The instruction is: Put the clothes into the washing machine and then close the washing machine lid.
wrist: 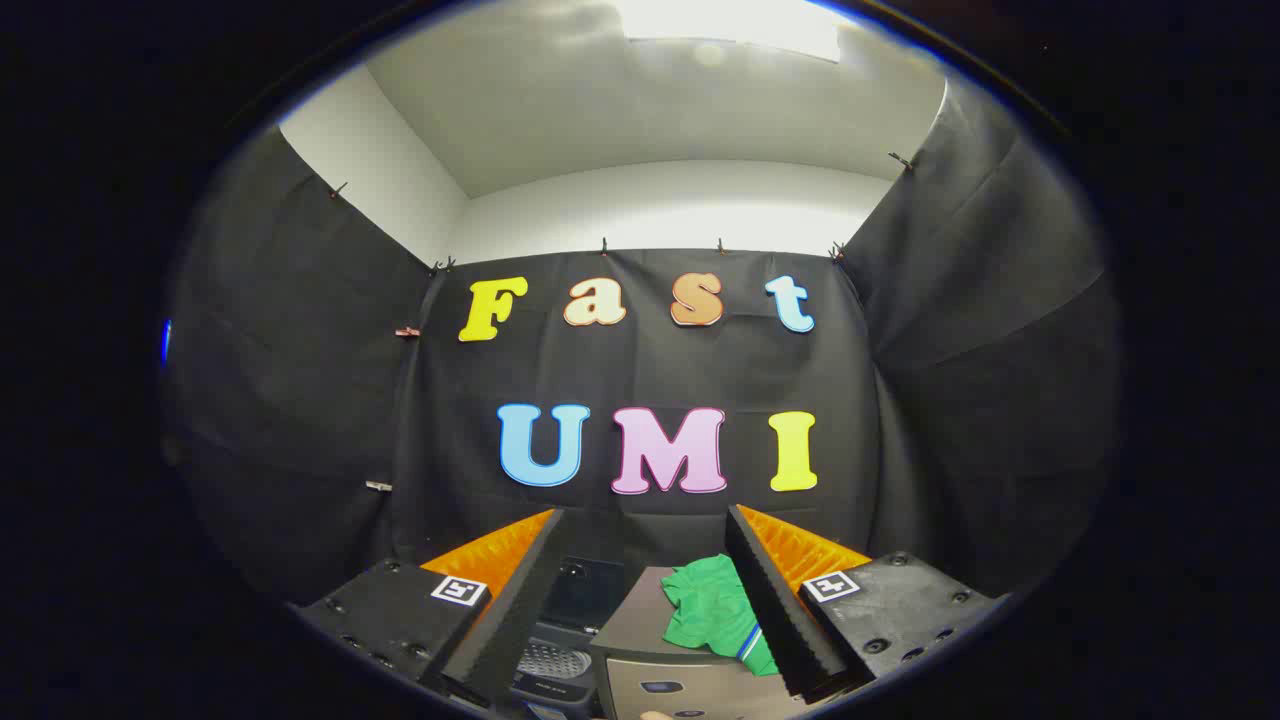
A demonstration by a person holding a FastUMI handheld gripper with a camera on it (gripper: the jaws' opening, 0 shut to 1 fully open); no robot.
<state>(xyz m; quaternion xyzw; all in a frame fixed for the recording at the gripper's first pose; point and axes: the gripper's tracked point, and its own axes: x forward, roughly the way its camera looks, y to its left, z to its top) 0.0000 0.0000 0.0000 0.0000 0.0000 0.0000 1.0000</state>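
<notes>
We line up on the cloth

The green cloth (712,610) lies on a grey box (640,640) between our gripper's (645,600) spread, empty fingers; beside it sits the open washer (560,650). We should lower, centre, then pinch a fold.

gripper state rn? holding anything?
Hand-held gripper: open, fingers spread apart, holding nothing. The green garment lies between them on the grey box-like top, next to the right finger; contact cannot be told.
</notes>
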